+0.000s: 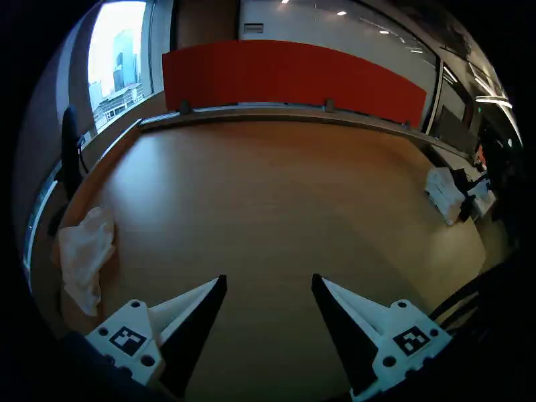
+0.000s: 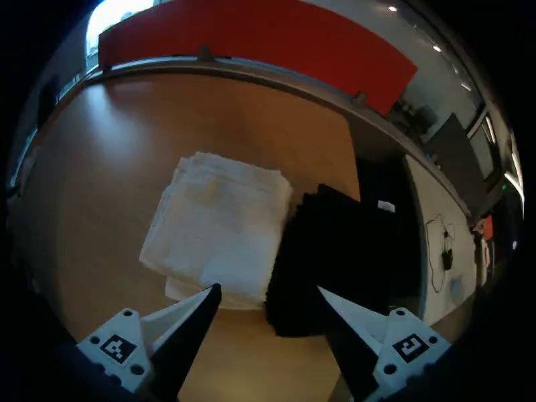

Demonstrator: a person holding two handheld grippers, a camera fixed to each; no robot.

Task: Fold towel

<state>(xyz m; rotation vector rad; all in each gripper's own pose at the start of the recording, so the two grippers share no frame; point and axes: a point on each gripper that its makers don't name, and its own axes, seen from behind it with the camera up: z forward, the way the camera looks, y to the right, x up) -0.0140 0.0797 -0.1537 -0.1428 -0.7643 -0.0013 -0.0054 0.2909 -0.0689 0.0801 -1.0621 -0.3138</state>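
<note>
Your left gripper (image 1: 268, 278) is held with its fingers apart and nothing between them, above a bare stretch of the wooden table (image 1: 268, 187). Your right gripper (image 2: 268, 288) is likewise spread and empty, poised just short of the near edge of a folded white towel (image 2: 218, 228).

Progress, as judged: that towel lies flat in squared layers and reads as finished. It touches a folded black cloth (image 2: 335, 261) along its right side.

Outstanding: a crumpled white towel (image 1: 84, 258) lies at the table's left edge in the left gripper view, well apart from both grippers and not yet spread or folded.

Orientation: the crumpled towel's long axis runs along that table edge, from near to far. The folded towel looks nearly square; fisheye distortion makes its longer side uncertain, possibly running away from your right gripper.
</note>
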